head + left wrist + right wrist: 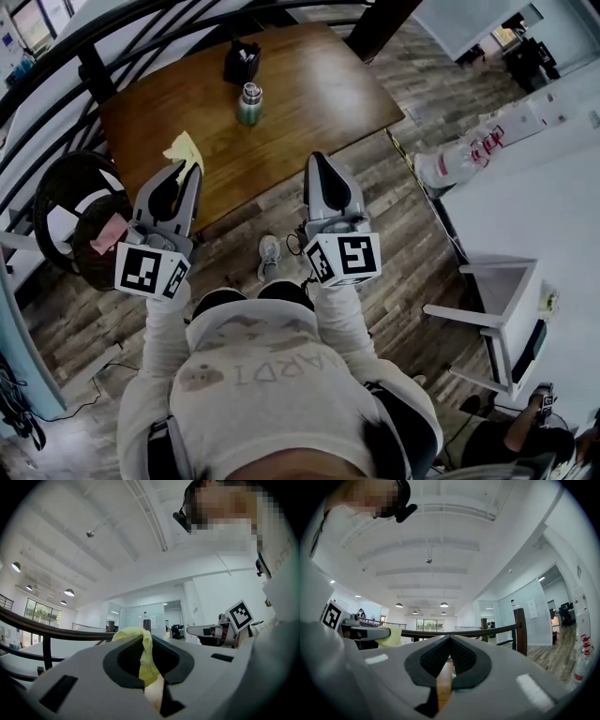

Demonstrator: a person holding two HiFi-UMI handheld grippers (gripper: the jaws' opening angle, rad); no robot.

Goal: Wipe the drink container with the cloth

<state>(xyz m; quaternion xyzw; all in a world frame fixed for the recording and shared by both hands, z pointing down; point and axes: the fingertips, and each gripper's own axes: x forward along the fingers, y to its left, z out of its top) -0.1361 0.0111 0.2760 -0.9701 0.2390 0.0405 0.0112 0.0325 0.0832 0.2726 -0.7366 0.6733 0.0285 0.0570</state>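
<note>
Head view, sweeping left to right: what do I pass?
Black chair → left gripper holding cloth → bottle → right gripper → plastic bag → white chair.

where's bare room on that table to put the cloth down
Bare wood: the table right of the bottle, and the near strip between bottle and the cloth in the left claw. Crowded only by the black holder at the far edge.
</note>
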